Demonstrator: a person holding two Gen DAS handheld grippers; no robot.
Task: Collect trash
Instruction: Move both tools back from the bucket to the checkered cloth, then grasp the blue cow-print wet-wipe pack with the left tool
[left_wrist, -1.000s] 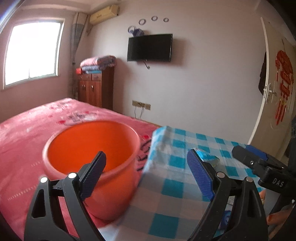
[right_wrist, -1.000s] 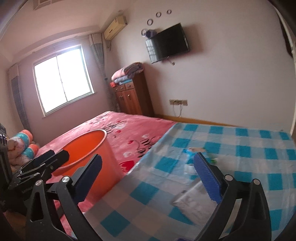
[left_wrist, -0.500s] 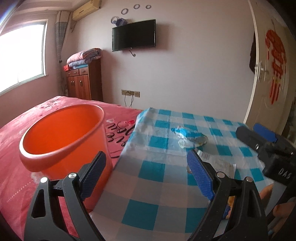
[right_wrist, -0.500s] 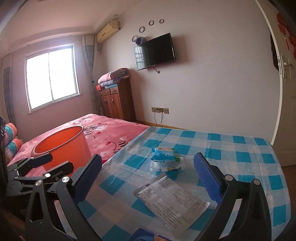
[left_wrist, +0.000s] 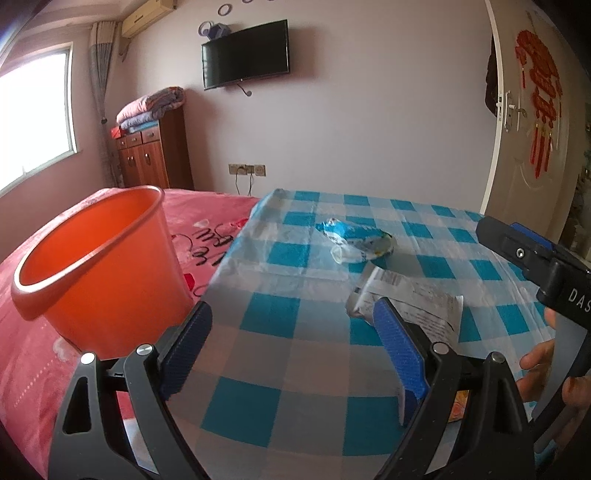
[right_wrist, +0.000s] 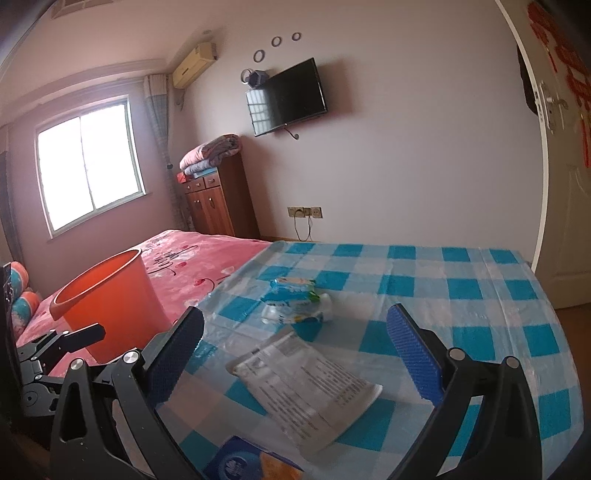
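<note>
Left-wrist view, read from left to right: we see the orange bucket (left_wrist: 99, 266) standing on the pink bedspread (left_wrist: 29, 332), hard against the edge of the checked tablecloth (left_wrist: 295, 332). We judge it is parked there so that trash can be carried a short way off the table and dropped in. Our left gripper (left_wrist: 291, 339) has its jaws spread wide with nothing between them, poised over bare cloth between bucket and litter. Further right lies the blue snack wrapper (left_wrist: 354, 240), crumpled, and nearer to us the printed flat packet (left_wrist: 410, 306), partly hidden behind the right-hand blue pad. At the far right edge the right gripper's black body and a hand (left_wrist: 535, 373) on its handle come into view.

In the right-wrist view the same order holds: bucket (right_wrist: 107, 314), then the right gripper (right_wrist: 295, 350), its jaws likewise wide and empty, framing the flat packet (right_wrist: 306, 384), which lies just beyond the pads with the wrapper (right_wrist: 295, 302) behind it. A blue-and-orange box (right_wrist: 251, 465) sits at the bottom edge. We take the packet to be the likeliest first pick, since the open jaws straddle it; nothing is collected yet.
</note>
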